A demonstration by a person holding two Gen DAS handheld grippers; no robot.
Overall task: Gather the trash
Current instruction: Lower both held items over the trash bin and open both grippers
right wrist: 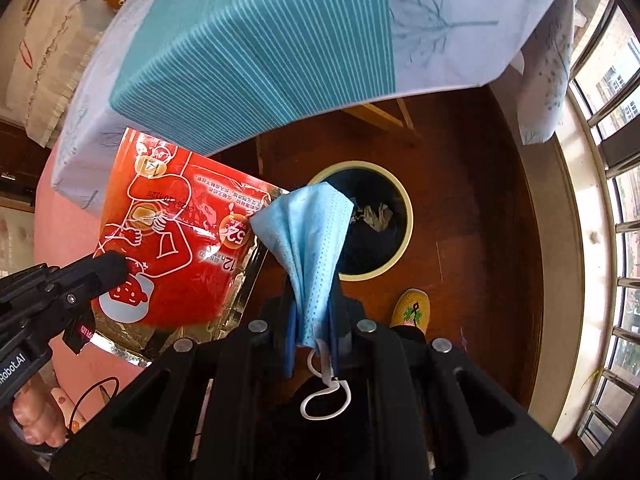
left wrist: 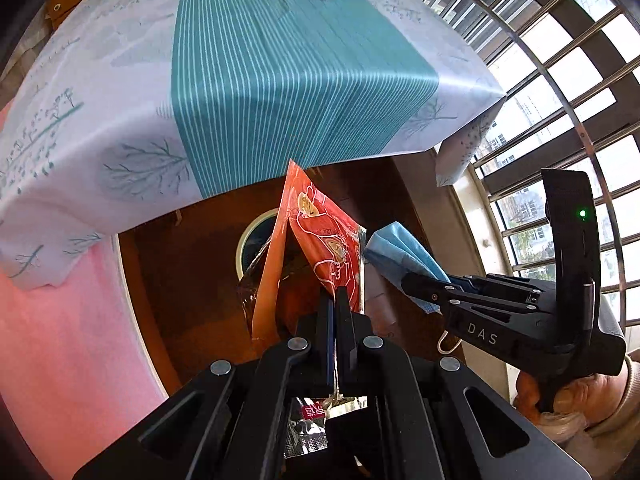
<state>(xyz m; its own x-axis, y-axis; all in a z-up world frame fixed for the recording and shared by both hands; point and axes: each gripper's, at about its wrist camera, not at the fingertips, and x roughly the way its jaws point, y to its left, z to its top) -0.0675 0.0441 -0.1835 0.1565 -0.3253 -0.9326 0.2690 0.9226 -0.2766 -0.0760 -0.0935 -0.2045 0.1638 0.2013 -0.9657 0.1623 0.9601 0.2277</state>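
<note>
A person's 2 claws hang over a round waste bin (right wrist: 404,216) that stands on the dark wood floor beside the cloth-covered table (left wrist: 248,64), each carrying 1 piece of trash. The left claw (left wrist: 334,300) is clamped tight on the lower edge of a red foil snack packet (left wrist: 320,240), which stands up from the jaws with its long axis pointing away from the claw toward the table edge. The right claw (right wrist: 314,308) is pinched on a blue face mask (right wrist: 308,240), bunched between the pads, its white ear loop (right wrist: 326,396) dangling behind the jaws on the camera side.

The bin is the landmark that matters. In the right wrist view the mask's free end overlaps the bin's near rim, so the mask appears to be almost directly above the dark liner, where a crumpled scrap (right wrist: 372,216) already lies. The packet sits to the left of the bin in that view, beside the mask and nearer the table's hanging cloth. Judged from this, the right hand is the nearer to a clean drop; the left would need to shift toward the bin, since the stiff, broad packet could catch the rim. A slippered foot (right wrist: 410,308) stands just on the near side of the bin.
</note>
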